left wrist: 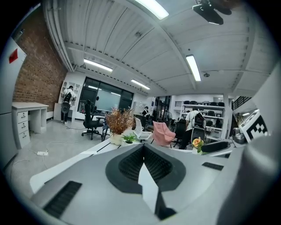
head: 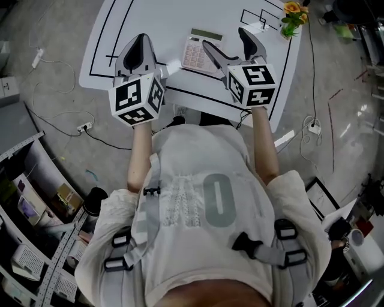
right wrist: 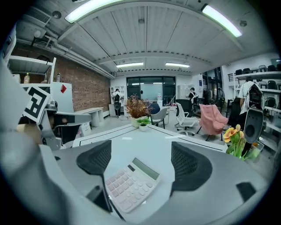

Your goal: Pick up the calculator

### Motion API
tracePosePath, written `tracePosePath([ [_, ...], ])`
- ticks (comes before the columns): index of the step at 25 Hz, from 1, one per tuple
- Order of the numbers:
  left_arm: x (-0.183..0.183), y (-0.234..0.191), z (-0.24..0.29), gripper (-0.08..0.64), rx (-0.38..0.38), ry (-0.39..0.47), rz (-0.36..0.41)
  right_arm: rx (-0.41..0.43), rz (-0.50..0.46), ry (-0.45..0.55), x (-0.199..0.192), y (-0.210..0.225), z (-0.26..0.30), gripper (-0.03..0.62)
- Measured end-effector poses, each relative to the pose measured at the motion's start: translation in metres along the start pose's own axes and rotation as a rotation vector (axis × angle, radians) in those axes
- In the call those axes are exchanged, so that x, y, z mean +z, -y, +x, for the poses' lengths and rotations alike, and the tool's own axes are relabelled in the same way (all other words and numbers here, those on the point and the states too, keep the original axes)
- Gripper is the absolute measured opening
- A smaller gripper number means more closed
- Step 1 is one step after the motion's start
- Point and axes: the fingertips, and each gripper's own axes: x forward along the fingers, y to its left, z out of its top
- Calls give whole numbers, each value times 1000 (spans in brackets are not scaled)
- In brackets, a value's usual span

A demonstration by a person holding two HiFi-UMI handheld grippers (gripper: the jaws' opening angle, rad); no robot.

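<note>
Big open office with a brick wall and strip lights overhead, and I'm working over a white tabletop marked with black lines (head: 150,18). The thing I'm after, a flat white desk calculator with pale pink keys and a grey-green display (head: 201,53), is lying face up on that top, near the edge closest to the person. I'm holding the right gripper (head: 225,37) just above it with the tongs spread wide and nothing pinched. In the right gripper view the calculator is sitting skewed in the gap and crowding the left-hand pad, with bare table on the other side. The left gripper (head: 142,43) is hovering just beside the calculator, tongs pressed together on nothing, so it's idling.

Looks to me like I'm lining up the grab. To do it well I'd be nudging the right gripper toward the left one to centre the body, twisting to square up, dropping until both pads are straddling its side edges, then closing slowly. It's thin, so I'm guessing a high pinch would skate off the top
</note>
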Motion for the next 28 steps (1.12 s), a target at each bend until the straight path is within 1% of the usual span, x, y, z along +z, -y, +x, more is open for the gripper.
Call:
tracePosePath([
  [4,-7,9,8,20,0,-22,-1,8,-12,-38,-10,13,5,419],
  [9,-15,10,13,20,4,-45,-5,36,21,-71,-20,21,17,419],
  [16,-29,10,25,20,6,-71,-26,125,84,-162,-48,32,45,419],
  [20,-40,11,31,20,0,-100,-38,194,141,-220,-68,35,60,419],
  [24,-43,12,39,20,-6,-113,-42,262,188,-275,-83,32,73,389],
  [28,-47,12,48,20,-11,-126,-43,297,257,-301,-94,33,83,387],
])
